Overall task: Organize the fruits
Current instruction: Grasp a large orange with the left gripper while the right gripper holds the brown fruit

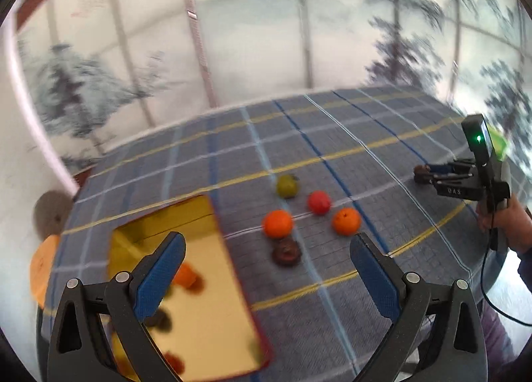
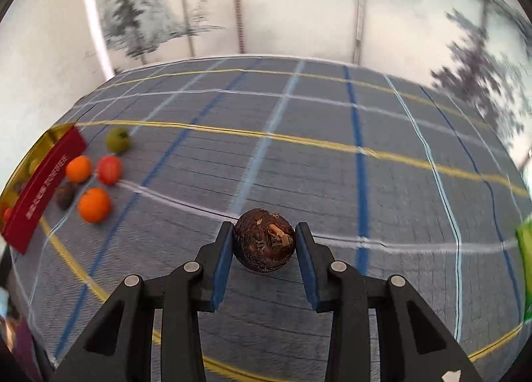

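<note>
From the left wrist camera, the left gripper (image 1: 267, 260) hangs empty with its blue fingers spread wide above a plaid tablecloth (image 1: 382, 135). Below it a gold-lined tray (image 1: 206, 225) with a red rim mirrors the fruit. Just beyond the tray, a loose group lies on the cloth: a green fruit (image 1: 286, 185), a red fruit (image 1: 319, 202), two oranges (image 1: 278, 223) (image 1: 346, 221) and a dark brown fruit (image 1: 286, 251), which sits touching the nearer orange. Far to the right, the right gripper (image 1: 419, 175), held in a person's hand (image 1: 505, 222), carries a small dark fruit at its tips.

From the right wrist camera, that gripper (image 2: 264, 242) is clamped on a wrinkled brown fruit (image 2: 264, 240), the two blue pads pressing its sides, over bare cloth (image 2: 332, 162). The tray (image 2: 40, 182) and the remaining fruit (image 2: 94, 204) sit well apart at the left edge, and something green (image 2: 525, 269) shows at the right edge.

The risk lies in the carry. The fruit is round, rough-skinned and held only at the pad tips, so a quick swing or roll of the wrist could let it slip and bounce across the cloth. A low approach to the tray could also knock the clustered oranges and set them rolling toward the table edge.
</note>
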Available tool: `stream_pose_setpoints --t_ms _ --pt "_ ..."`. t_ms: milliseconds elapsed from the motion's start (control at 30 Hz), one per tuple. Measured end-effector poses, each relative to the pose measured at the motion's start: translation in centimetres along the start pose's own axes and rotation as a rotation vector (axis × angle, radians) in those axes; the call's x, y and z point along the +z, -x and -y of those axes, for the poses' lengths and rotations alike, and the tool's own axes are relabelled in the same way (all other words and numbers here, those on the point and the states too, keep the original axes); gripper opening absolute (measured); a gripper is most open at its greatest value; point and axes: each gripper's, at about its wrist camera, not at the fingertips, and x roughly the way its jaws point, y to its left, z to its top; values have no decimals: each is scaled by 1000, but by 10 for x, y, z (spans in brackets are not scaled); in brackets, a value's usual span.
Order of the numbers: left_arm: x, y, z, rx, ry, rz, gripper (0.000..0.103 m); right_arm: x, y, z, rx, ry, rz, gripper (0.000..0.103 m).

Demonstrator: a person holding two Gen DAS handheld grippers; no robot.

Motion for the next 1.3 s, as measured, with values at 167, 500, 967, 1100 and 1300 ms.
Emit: stream_pose_setpoints --t_ms 167,500,967,1100,1300 --pt "27 -59 10 -68 -71 -116 99 -3 -3 14 44 -64 19 34" --pt "34 -138 6 -53 -70 -269 80 -4 0 14 115 -79 43 35" --pt "34 -119 9 -87 45 -252 39 -4 -4 18 135 -96 28 35" --pt "37 -66 25 -62 54 -159 39 -4 -7 18 123 -101 10 35" --pt "27 -7 44 76 10 -45 39 -3 -9 16 104 -93 -1 36"
